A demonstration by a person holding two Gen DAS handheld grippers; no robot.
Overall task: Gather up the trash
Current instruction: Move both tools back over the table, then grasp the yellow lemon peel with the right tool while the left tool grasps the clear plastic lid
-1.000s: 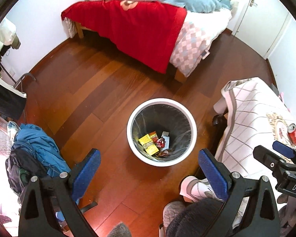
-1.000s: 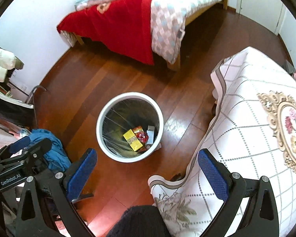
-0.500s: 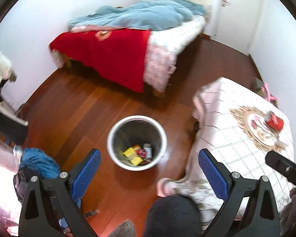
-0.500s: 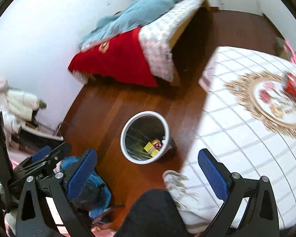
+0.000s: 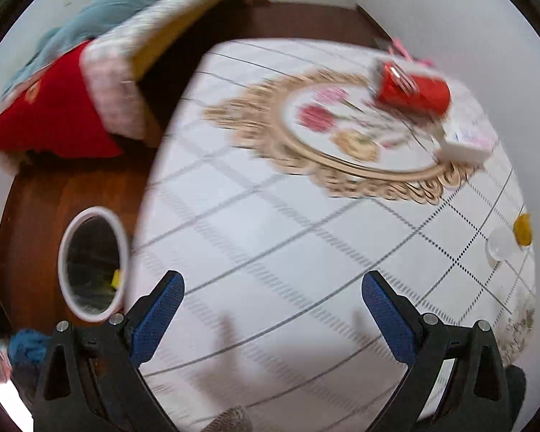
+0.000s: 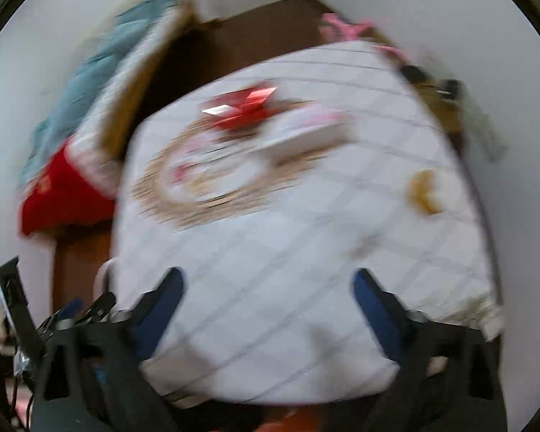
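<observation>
Left view shows the bin (image 5: 93, 266) beside the tabletop's (image 5: 270, 252) left edge; the blurred right view hides it. Both show the can (image 5: 412, 90) lying far across. Left claw (image 5: 273, 304) and right claw (image 6: 266, 300) hang released, empty.

A table (image 5: 270, 252) draped in a white grid-lined cloth is seen at centre. A bed (image 5: 100, 72) with red and blue blankets is set at ten o'clock against white walls (image 5: 432, 7). Dark wooden floor (image 5: 32, 208) is visible between them.
</observation>
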